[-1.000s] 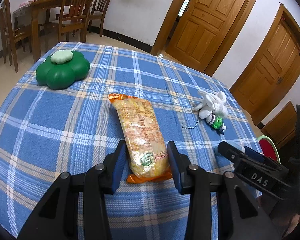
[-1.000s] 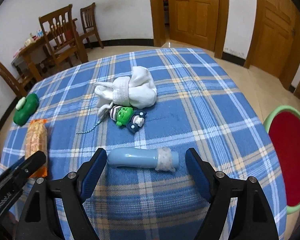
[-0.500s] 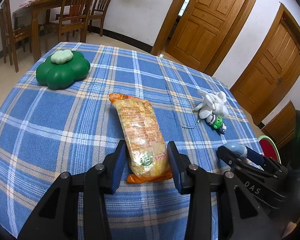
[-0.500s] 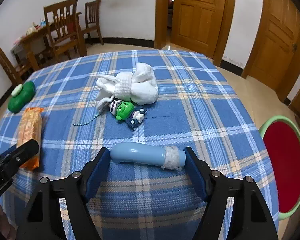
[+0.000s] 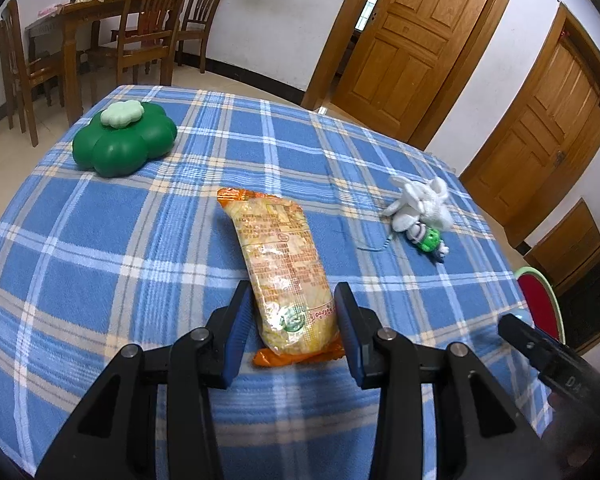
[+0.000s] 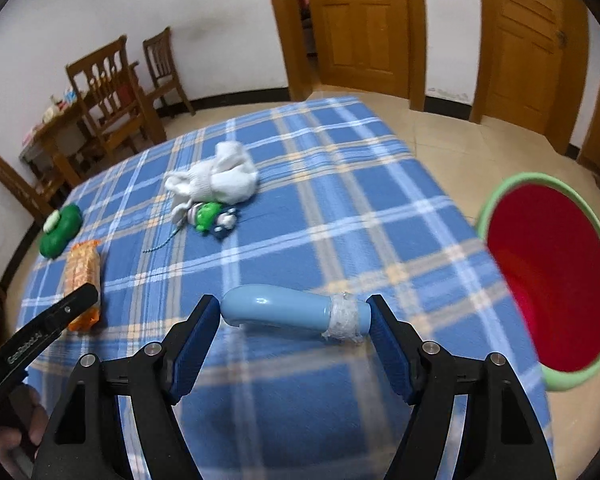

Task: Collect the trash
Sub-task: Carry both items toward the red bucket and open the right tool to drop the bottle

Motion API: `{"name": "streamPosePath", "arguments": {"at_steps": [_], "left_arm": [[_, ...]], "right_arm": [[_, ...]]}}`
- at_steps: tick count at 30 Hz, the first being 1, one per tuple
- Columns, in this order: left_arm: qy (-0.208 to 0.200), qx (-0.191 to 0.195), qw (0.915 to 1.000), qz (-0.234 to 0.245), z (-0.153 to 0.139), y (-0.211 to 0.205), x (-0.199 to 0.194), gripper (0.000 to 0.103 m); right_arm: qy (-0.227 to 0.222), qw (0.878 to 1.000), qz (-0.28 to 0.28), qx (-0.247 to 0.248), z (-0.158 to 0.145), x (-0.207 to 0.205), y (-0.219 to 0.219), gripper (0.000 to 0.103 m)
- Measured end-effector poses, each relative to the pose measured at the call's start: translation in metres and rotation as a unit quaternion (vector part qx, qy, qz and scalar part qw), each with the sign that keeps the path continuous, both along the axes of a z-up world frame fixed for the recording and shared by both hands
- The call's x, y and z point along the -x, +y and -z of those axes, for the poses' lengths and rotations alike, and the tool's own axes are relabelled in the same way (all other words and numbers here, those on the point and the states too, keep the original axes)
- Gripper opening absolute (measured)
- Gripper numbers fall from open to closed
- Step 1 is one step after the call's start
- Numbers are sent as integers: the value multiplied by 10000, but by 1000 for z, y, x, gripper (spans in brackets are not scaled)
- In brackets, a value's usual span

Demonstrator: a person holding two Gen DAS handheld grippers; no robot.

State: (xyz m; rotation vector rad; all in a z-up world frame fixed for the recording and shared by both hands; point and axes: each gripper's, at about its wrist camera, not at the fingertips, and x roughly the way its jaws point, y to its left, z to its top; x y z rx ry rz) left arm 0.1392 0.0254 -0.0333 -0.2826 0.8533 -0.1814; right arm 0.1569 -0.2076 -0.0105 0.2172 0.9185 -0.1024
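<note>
The pale blue bottle (image 6: 292, 312) lies crosswise in the right gripper (image 6: 294, 334), its long axis running from one blue pad to the other, rounded end at the left pad and taped neck at the right one. The jaws have just been closing on it, and in the right wrist view both pads appear to press its ends, with the bottle seemingly lifted clear of the checked tablecloth (image 6: 340, 216), near that cloth's front right corner. The red bin with the green rim (image 6: 552, 276) stands just past the right edge of the table, lower than the tabletop and to the gripper's right, so the coming move looks like a short carry sideways over that edge. An end-to-end hold is a long, slippery one, and the bottle could pivot out. Further left, near the front edge, the orange snack packet (image 5: 288, 272) lies with its long axis pointing away from the left gripper (image 5: 290, 320), whose pads flank its near end closely; whether they actually squeeze it I cannot tell.
</note>
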Motion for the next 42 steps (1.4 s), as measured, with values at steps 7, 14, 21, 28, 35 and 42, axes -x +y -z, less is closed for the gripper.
{"name": "streamPosePath", "arguments": {"at_steps": [7, 14, 21, 28, 35, 42], "left_arm": [[-62, 67, 9997, 243, -16, -19, 16, 42], [-114, 61, 9985, 533, -31, -47, 29, 42], [-182, -68, 9960, 876, -45, -84, 40, 42], [-173, -199, 9903, 1365, -52, -133, 46, 42], [-86, -153, 9810, 1934, -52, -184, 45, 42], [-10, -207, 9715, 2360, -53, -232, 42, 42]], "right_arm": [[-194, 9987, 453, -150, -13, 34, -40, 76], [-318, 9938, 1007, -342, -16, 59, -86, 76], [-353, 9863, 1519, -543, -9, 79, -134, 76], [-397, 9760, 1968, -841, 1, 95, -179, 76], [-429, 9679, 2279, -968, 5, 105, -218, 76], [-499, 9654, 2349, -1017, 6, 113, -237, 79]]}}
